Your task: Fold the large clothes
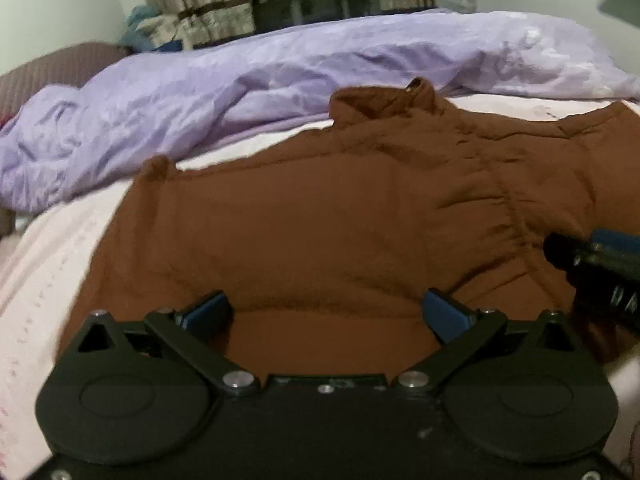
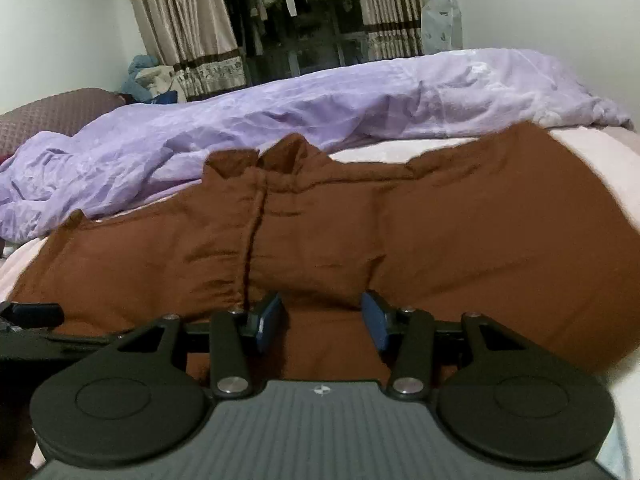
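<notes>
Brown coat lies spread across the bed; left tool gapes wide, right tool half-open, both holding nothing.

Matt brown cloth garment; crinkled, faintly glossy lilac quilt.

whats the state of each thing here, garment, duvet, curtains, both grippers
brown garment: spread flat on the bed, wrinkled
purple duvet: bunched up behind it
curtains: drawn apart
left gripper: open, over the garment
right gripper: open, garment between its fingers
</notes>
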